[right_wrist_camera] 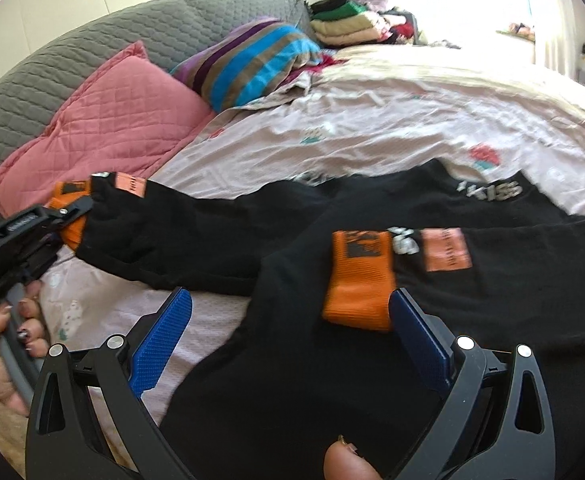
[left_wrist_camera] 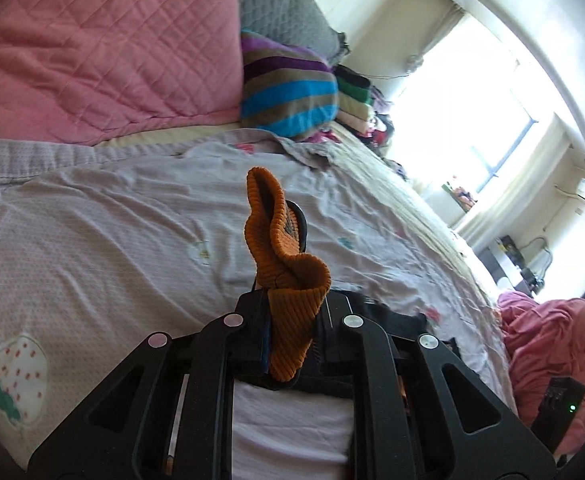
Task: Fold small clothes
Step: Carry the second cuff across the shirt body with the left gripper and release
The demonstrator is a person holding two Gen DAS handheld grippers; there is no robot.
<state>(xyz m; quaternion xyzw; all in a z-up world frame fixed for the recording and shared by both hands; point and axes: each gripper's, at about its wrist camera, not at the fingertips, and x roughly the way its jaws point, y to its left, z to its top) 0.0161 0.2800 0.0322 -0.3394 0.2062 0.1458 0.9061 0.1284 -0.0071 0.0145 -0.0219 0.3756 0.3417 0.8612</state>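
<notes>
Left gripper (left_wrist_camera: 288, 320) clamped on black garment's (right_wrist_camera: 212, 236) orange cuff (left_wrist_camera: 288, 280) left of pink pillow (right_wrist_camera: 104, 132), right gripper (right_wrist_camera: 292, 320) open over other cuff (right_wrist_camera: 358, 280); thin pinch risks slipping mid-fold.

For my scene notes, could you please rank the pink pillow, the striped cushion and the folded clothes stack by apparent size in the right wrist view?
1. pink pillow, largest.
2. striped cushion.
3. folded clothes stack, smallest, though it lies farthest from the camera, so its true size is unsure.
</notes>
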